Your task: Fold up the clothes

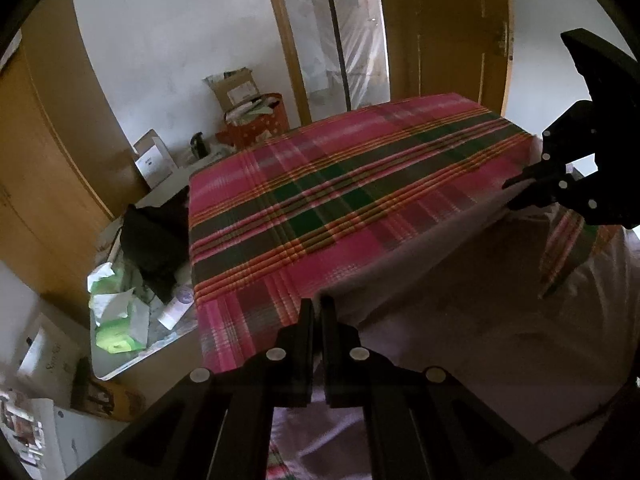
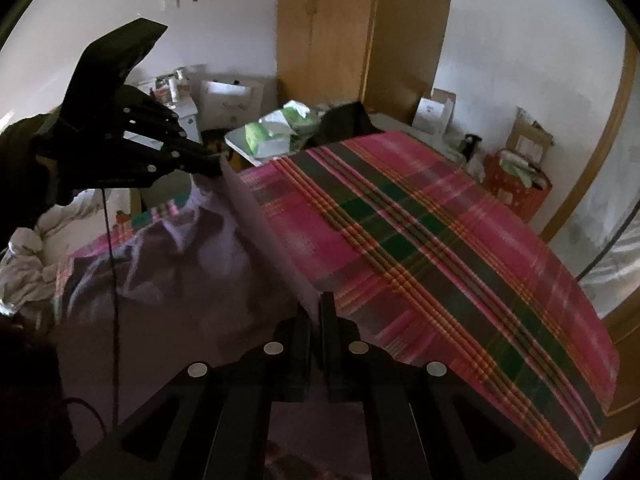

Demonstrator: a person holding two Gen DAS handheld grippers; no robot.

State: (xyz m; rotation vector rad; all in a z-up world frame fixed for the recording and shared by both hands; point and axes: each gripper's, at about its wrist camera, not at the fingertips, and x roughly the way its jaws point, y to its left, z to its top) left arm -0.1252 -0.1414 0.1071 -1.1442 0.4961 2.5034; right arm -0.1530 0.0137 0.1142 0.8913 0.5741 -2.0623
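Note:
A pale lilac garment point(image 1: 472, 304) is stretched between both grippers above a bed with a pink, green and orange plaid cover point(image 1: 340, 200). My left gripper point(image 1: 316, 304) is shut on one end of the garment's top edge. My right gripper point(image 1: 516, 190) pinches the other end at the right of the left wrist view. In the right wrist view the right gripper point(image 2: 318, 304) is shut on the taut edge of the garment point(image 2: 192, 280), and the left gripper point(image 2: 214, 164) holds the far end at upper left. The cloth hangs down toward me.
A white side table point(image 1: 116, 368) left of the bed holds tissue packs point(image 1: 116, 320) and a black cloth point(image 1: 154, 236). A red bin point(image 1: 256, 124), cardboard boxes, a wooden wardrobe point(image 2: 352, 32) and a door frame stand beyond. Crumpled white bedding point(image 2: 28, 264) lies at left.

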